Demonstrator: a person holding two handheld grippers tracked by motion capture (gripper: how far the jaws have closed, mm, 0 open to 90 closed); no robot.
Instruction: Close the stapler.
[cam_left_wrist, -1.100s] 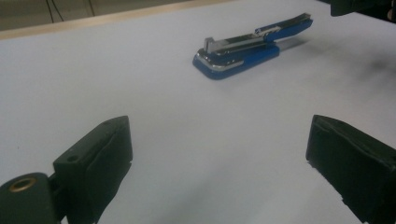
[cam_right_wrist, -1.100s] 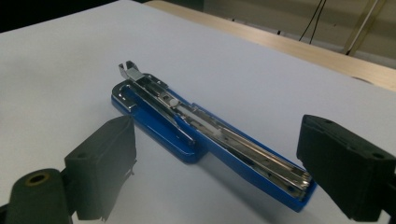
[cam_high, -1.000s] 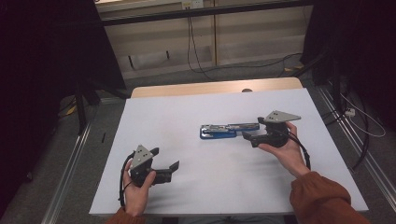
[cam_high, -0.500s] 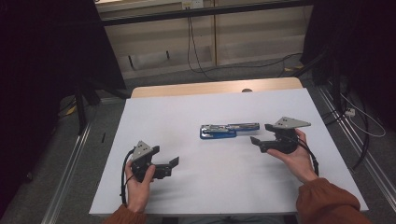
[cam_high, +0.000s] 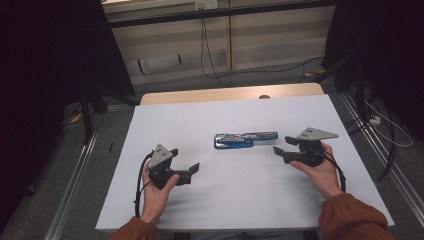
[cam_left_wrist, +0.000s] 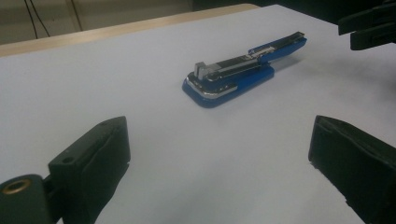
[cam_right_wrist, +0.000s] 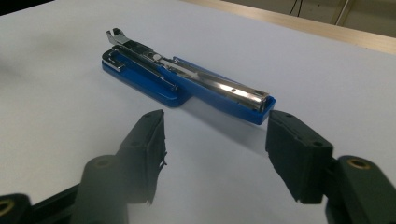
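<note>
Since the earlier frame: right claw (cam_high: 281, 148) has drawn back from the stapler (cam_high: 245, 140) toward 3 o'clock and its jaws have just been closing, nothing between them; my left hand (cam_high: 155, 192) has shifted slightly; the stapler has not moved.

Item 1, stapler: blue, opened out flat, lying at the middle of the white counter (cam_high: 165, 125), long axis running 9 to 3. Probably laid open so the metal magazine faces up for loading or inspection.

Item 2, right claw: at 3 o'clock of the stapler, near but apart, half-open and empty, aimed at its thin end, as I judge, for a later pinch.

Item 3, left claw (cam_high: 192, 170): at 7 o'clock, well apart, spread wide, holding nothing, kept low and waiting.

View notes: right gripper view shows the chrome rail and pusher (cam_right_wrist: 116, 35) in detail, and the stapler's thin end (cam_right_wrist: 259, 109) just beyond my jaw tips. Left gripper view shows the stapler's rounded base end (cam_left_wrist: 205, 95) and the right claw (cam_left_wrist: 369, 28) beyond. High view gives overall spacing.
</note>
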